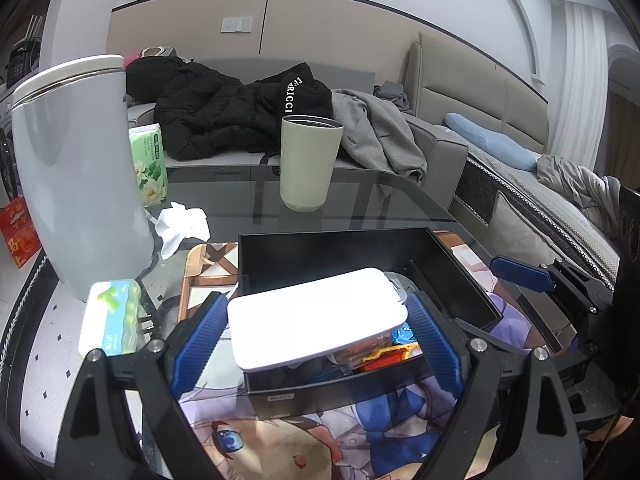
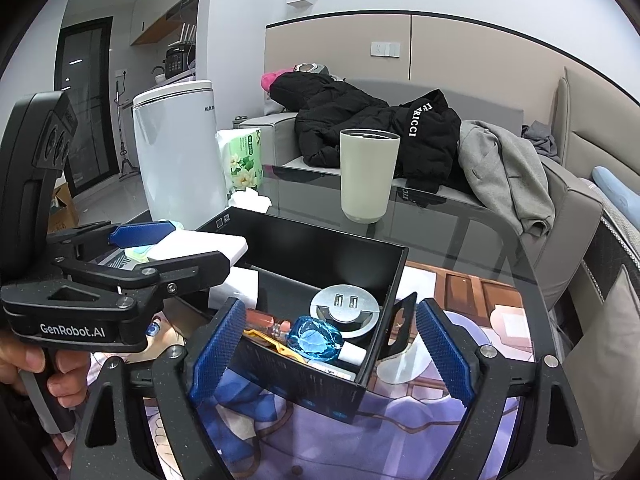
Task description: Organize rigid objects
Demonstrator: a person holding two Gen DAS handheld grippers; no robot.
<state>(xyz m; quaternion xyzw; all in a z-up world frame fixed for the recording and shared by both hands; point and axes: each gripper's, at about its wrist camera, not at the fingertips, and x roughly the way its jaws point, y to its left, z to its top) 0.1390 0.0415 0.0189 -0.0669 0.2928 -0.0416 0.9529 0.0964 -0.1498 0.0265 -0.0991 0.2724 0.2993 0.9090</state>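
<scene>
An open black box [image 2: 320, 248] stands on the glass table and holds a round silver USB hub [image 2: 344, 308], a blue glass bottle [image 2: 318, 338] and other small items. My left gripper [image 1: 316, 340] is shut on a flat white case [image 1: 316, 316], its blue pads against the case's two short ends, held over the near part of the black box [image 1: 340, 248]. The right wrist view shows the white case [image 2: 200, 248] at the box's left rim. My right gripper [image 2: 330, 354] is open around the box's near corner, its right pad clear of the wall.
A beige cup [image 1: 310, 162] stands beyond the box. A tall grey-white bin [image 1: 80, 168], a green tissue pack [image 1: 150, 160], a crumpled tissue [image 1: 182, 226] and a small blue-green pack [image 1: 112, 316] are on the left. Coats lie on the sofa behind. A hand [image 2: 24, 364] holds the left gripper.
</scene>
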